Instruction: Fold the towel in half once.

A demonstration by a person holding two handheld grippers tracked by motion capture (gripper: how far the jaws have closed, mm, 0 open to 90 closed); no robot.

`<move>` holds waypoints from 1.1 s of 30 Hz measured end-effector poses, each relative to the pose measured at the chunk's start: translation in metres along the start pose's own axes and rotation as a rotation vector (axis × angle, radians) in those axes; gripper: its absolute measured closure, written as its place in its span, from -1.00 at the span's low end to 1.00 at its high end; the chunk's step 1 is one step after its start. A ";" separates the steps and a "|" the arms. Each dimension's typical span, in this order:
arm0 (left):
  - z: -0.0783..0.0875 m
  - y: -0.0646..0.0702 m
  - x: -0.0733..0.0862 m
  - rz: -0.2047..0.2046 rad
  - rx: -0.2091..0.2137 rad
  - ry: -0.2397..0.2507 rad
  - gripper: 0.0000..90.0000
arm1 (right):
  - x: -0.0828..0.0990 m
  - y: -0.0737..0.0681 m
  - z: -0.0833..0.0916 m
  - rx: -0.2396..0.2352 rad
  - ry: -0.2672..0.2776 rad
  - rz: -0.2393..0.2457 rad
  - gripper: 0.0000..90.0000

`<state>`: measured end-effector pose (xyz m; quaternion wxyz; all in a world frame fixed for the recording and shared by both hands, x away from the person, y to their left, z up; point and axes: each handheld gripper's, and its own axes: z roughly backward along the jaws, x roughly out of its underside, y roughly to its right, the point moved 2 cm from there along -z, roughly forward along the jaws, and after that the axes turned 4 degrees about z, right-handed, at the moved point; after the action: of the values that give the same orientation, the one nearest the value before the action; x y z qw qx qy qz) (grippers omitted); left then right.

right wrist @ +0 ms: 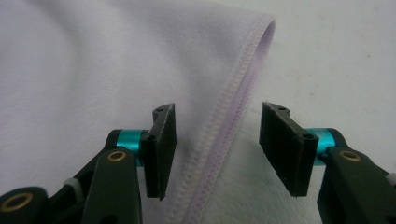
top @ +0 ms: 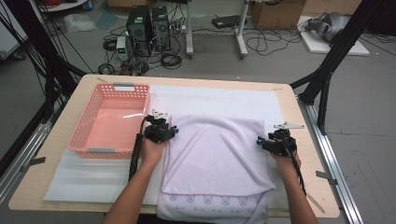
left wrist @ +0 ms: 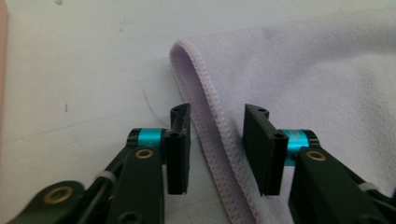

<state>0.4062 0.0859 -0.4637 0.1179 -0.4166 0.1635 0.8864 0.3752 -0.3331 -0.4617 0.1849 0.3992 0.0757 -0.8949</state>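
Lilac terry towel (top: pixel 215 154), folded once, lies on the white mat (top: pixel 219 100) in the middle of the pale wooden table (top: pixel 306 140), and in the high view the left gripper (top: pixel 172 130) stands at its far left corner and the right gripper (top: pixel 259 142) at its far right corner; a pink plastic basket (top: pixel 88 122) with holes sits to the left, apart from the towel

In the left gripper view, the stitched hem (left wrist: pixel 212 121) of the towel runs between the two black jaws of the left gripper (left wrist: pixel 217 149). The jaws stand apart on both sides of the hem and do not press it, so this gripper is open with the cloth between.

In the right gripper view it is the same for the right gripper (right wrist: pixel 217 149): the hem (right wrist: pixel 229 116) passes between the jaws, nearer to the left one, and both pads are free of the cloth.

To do this step well, I think each gripper should go a little lower, so the pads take both layers of the fold and not only the upper one. Both should close at a similar place near the corner, then lift together, so the towel stays even and does not slip
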 end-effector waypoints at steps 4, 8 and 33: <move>0.000 0.003 0.001 0.012 0.051 -0.014 0.84 | 0.000 -0.002 0.000 -0.020 0.007 0.006 0.32; 0.000 0.003 0.001 0.034 0.064 -0.019 0.87 | 0.000 -0.006 0.001 -0.074 0.002 -0.012 0.82; 0.024 0.026 0.024 -0.140 0.035 -0.037 0.03 | 0.014 -0.017 0.024 -0.089 -0.058 0.024 0.25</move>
<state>0.3660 0.0729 -0.4629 0.1899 -0.4083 0.1472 0.8806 0.3428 -0.3278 -0.4563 0.2153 0.3653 0.1054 -0.8995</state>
